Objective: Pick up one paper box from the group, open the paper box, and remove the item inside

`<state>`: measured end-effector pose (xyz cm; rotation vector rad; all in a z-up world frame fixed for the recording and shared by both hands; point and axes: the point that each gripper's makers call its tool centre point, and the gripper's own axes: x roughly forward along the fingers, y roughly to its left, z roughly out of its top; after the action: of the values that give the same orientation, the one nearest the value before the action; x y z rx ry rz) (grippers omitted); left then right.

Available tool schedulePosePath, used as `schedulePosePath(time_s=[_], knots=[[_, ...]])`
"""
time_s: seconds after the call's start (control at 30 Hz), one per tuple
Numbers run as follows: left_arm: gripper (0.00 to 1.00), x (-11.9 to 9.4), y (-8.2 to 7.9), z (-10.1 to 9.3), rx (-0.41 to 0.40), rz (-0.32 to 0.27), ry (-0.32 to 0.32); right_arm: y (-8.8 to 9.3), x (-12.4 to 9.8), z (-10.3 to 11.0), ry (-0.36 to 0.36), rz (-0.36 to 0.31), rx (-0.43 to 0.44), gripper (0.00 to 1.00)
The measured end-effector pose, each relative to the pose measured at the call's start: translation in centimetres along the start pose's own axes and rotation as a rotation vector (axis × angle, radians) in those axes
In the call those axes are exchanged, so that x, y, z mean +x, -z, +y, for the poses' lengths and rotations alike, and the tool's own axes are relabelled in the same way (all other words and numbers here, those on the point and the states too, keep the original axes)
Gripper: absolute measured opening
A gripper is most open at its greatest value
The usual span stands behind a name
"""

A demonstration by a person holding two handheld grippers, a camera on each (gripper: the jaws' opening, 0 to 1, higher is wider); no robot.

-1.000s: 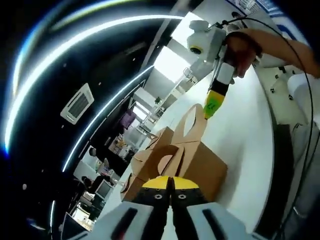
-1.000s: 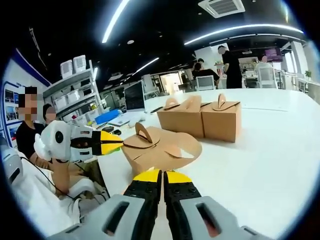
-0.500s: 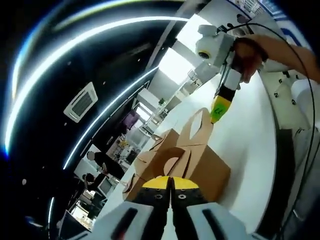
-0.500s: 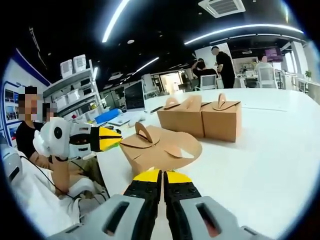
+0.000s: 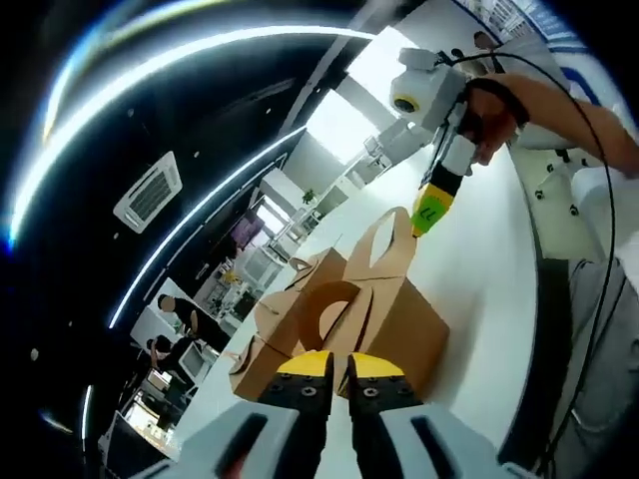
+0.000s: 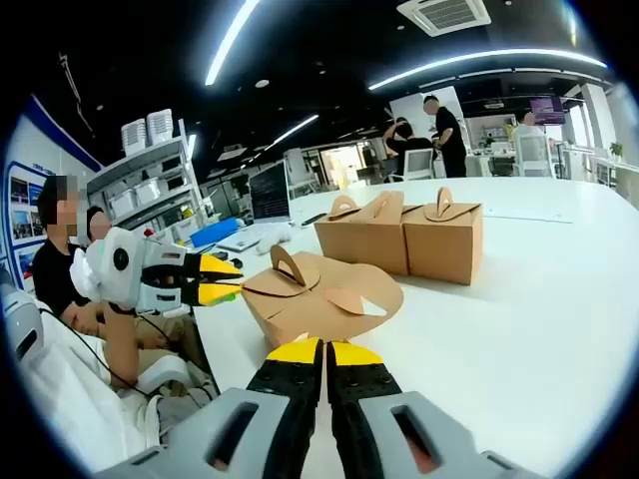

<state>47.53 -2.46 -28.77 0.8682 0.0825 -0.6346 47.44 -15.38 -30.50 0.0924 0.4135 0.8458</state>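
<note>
A brown paper box lies on the white table, its handle flaps spread open. In the right gripper view my right gripper is shut on the near edge of a flap. The left gripper view has the same box just past my left gripper, whose jaws stand slightly apart. The right gripper pinches the tip of the raised handle flap there. From the right gripper view the left gripper sits left of the box with its yellow jaws parted, close to the flap but holding nothing.
Two more closed paper boxes stand side by side behind the open one, also seen as boxes in the left gripper view. A laptop and shelves lie beyond. People sit at the left and stand at the back. Cables hang near the table edge.
The left gripper's jaws have parted and it has come off the box flap. The right gripper stays shut on its flap; the box has barely moved.
</note>
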Motion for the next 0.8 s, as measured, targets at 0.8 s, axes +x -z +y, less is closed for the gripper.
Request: schedulePosePath(time_s=[0.8], knots=[[0.19,0.31,-0.81,-0.46,0.138,0.102,0.309,-0.13,-0.09,0.26,0.001,0.003,-0.024,0.04]])
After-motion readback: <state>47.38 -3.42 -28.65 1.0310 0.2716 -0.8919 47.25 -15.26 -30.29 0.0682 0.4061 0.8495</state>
